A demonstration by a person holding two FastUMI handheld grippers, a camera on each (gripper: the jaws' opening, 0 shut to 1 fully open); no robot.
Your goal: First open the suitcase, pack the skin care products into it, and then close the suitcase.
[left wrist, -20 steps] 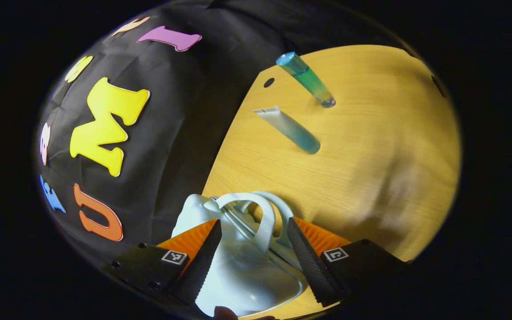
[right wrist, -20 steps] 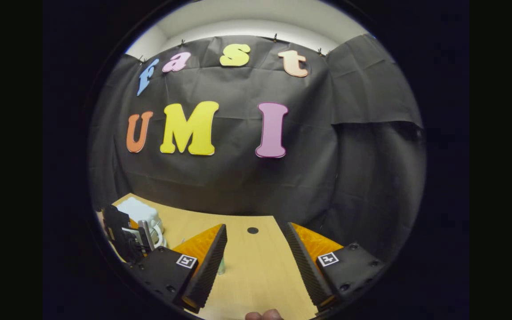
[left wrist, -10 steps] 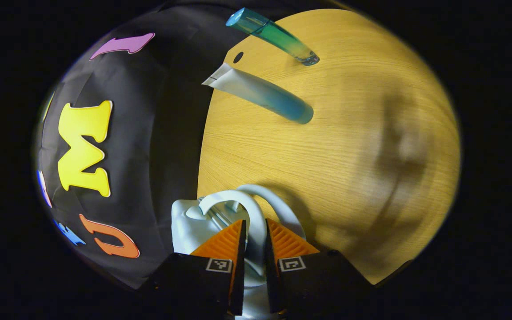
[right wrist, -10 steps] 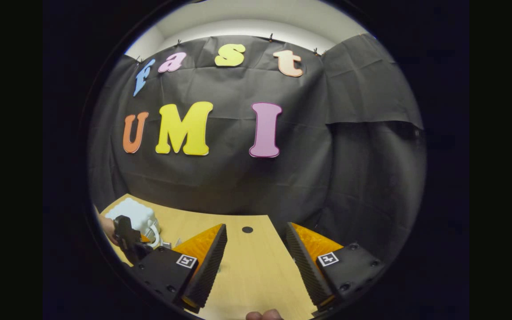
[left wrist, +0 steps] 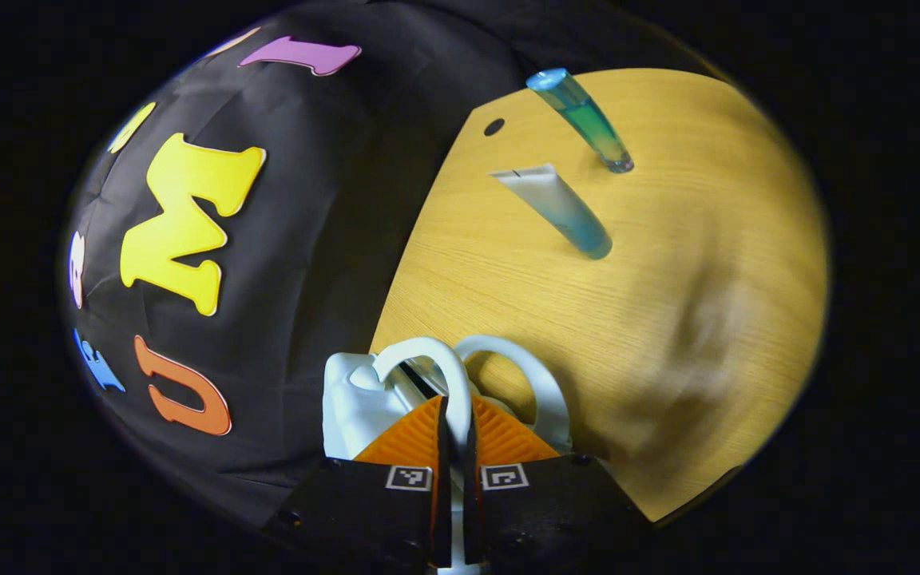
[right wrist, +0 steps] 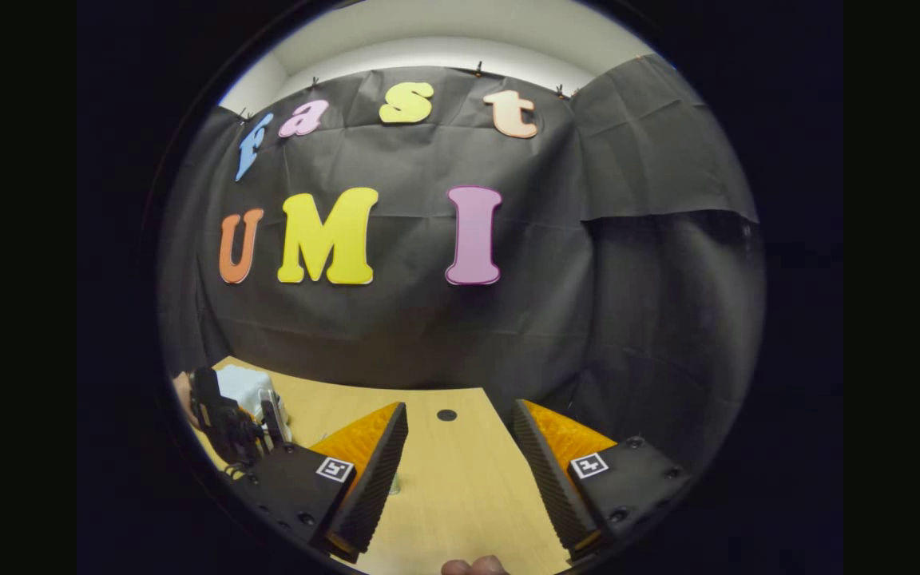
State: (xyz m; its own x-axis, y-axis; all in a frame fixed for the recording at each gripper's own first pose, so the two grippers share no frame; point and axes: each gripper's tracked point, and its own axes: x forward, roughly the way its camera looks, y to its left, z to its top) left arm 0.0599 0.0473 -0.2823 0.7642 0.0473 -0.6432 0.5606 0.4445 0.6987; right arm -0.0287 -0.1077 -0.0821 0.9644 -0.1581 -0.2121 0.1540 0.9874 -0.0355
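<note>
Left claw [left wrist: 454,423]: I see my fingers pinched together on the near white handle [left wrist: 444,375] of the suitcase [left wrist: 352,399], at 6 o'clock in the left gripper view.
Suitcase: small, white, at the worktop's [left wrist: 668,319] edge by the black cloth; a second handle loop [left wrist: 536,379] stands free just beside the claw at 5 o'clock.
Skin care tubes: a white-to-blue tube [left wrist: 560,209] lies on the worktop at 1 o'clock, well apart from the suitcase; a green-blue tube [left wrist: 584,120] lies beyond it.
Right claw [right wrist: 460,467]: I see my fingers spread wide with nothing between them, over bare worktop.
Far off: at 8 o'clock in the right gripper view, the left claw [right wrist: 228,419] sits at the suitcase [right wrist: 248,387].
</note>
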